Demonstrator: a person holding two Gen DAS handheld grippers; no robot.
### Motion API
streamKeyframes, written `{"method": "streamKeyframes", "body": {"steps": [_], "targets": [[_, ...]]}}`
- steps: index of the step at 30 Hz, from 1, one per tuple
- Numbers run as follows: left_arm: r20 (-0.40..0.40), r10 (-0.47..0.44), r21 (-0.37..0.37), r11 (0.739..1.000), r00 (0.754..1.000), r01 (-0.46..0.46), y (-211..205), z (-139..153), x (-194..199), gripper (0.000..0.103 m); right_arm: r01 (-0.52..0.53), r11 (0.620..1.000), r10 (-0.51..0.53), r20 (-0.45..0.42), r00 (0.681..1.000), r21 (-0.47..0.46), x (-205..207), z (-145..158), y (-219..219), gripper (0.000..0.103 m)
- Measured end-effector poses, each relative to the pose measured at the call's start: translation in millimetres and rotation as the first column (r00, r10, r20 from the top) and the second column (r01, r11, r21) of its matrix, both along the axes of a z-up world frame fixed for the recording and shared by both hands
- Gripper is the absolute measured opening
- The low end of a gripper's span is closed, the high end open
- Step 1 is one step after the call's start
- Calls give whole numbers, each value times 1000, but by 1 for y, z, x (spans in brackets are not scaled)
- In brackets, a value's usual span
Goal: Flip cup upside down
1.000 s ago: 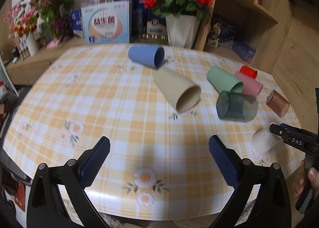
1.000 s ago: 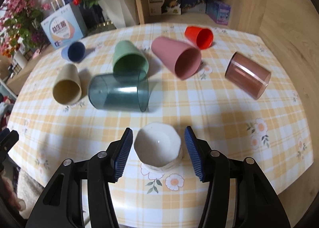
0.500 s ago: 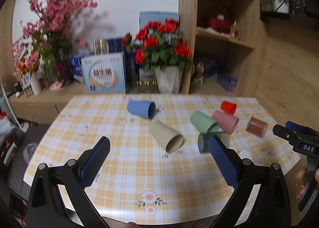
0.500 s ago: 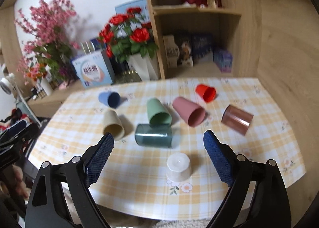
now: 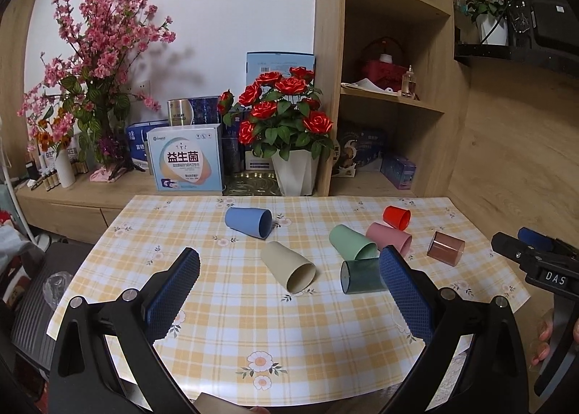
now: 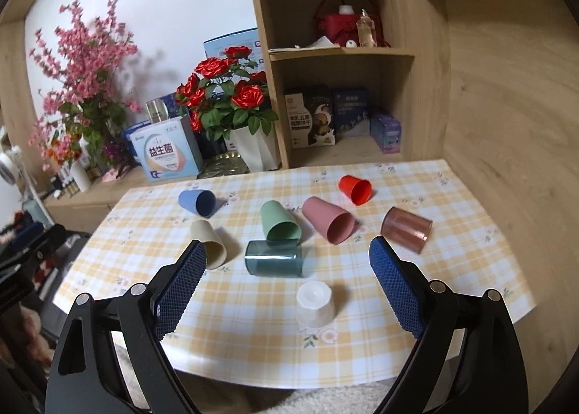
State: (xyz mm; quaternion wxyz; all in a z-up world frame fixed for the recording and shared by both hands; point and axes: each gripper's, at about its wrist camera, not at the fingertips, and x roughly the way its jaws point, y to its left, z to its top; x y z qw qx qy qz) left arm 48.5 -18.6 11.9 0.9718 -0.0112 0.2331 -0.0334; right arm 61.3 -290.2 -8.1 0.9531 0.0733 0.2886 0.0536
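A white cup (image 6: 314, 303) stands upside down near the table's front edge. It is hidden in the left wrist view. My right gripper (image 6: 287, 283) is open and empty, pulled back above and in front of the white cup. My left gripper (image 5: 289, 289) is open and empty, held back over the table's front. Several cups lie on their sides: blue (image 5: 248, 221), beige (image 5: 288, 266), green (image 6: 279, 221), pink (image 6: 328, 219), red (image 6: 355, 189), dark clear (image 6: 274, 257) and brown clear (image 6: 406, 229).
The checked table (image 6: 470, 197) stands against a low cabinet with a vase of red roses (image 5: 286, 139), boxes and pink blossoms (image 5: 94, 63). A wooden shelf unit (image 6: 343, 52) rises at the back right. The right gripper's body (image 5: 535, 262) shows at the right.
My right gripper let go of the white cup, now standing upside down, and opened wide. Both grippers pulled back and up from the table.
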Motion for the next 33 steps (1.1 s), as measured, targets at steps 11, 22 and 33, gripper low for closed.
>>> {"method": "streamKeyframes", "body": {"steps": [11, 22, 33], "targets": [[-16, 4, -7, 1000, 1000, -4, 1, -4, 1, 97, 29, 999, -29, -17, 999, -27, 1, -6, 1, 88], [-20, -1, -3, 1000, 1000, 1, -1, -4, 0, 97, 39, 999, -39, -8, 999, -35, 0, -3, 0, 88], [-3, -2, 19, 1000, 1000, 3, -8, -2, -4, 97, 45, 998, -44, 13, 999, -53, -1, 2, -1, 88]]}}
